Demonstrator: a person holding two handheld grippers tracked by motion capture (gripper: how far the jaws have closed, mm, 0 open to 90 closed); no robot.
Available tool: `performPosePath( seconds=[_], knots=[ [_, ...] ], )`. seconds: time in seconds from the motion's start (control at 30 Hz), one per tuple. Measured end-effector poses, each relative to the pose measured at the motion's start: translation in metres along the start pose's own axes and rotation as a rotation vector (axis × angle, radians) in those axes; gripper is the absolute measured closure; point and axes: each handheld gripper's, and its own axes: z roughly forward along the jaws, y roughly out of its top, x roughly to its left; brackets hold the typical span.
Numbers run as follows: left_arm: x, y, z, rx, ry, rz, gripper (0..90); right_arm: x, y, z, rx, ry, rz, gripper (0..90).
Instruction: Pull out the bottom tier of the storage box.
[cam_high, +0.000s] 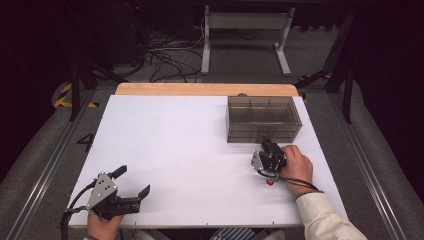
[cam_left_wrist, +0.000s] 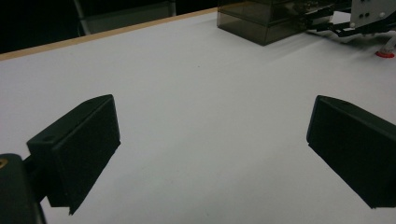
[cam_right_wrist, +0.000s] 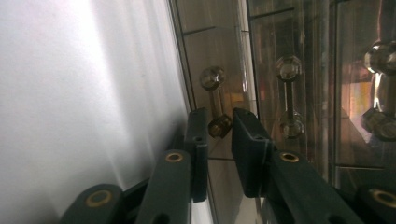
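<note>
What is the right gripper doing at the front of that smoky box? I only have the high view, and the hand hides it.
Observer: In the right gripper view, the right gripper has its fingers on either side of one end knob of a small bar handle on the box front.
Reviewer: Is the handle actually clamped?
Observer: The fingers sit right next to the knob, but I cannot tell whether they press on it.
Reviewer: And the left one?
Observer: The left gripper view shows the left gripper with its fingers wide apart above the white table, with nothing between them.
</note>
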Motion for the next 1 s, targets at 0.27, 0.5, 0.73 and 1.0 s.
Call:
performPosePath(
  seconds=[0.27,0.5,0.73,1.0],
  knots=[
    [-0.0004,0.0001,0.0,0.001,-0.002,0.0,3.5,0.0008,0.0005,0.0006,0.005,-0.009,-0.014,78.6],
    [-0.0008,0.0002,0.0,0.003,-0.002,0.002,3.5,0.0017,0.0012,0.0006,0.005,-0.02,-0.029,79.2],
    [-0.001,0.0004,-0.0004,-0.002,-0.002,0.003,3.6,0.0005,0.0017,0.0001,0.006,-0.016,-0.037,79.6],
    [-0.0009,0.0005,-0.0004,-0.004,-0.001,0.002,3.6,-0.0007,0.0003,-0.0035,0.003,-0.015,-0.038,79.9]
  ],
)
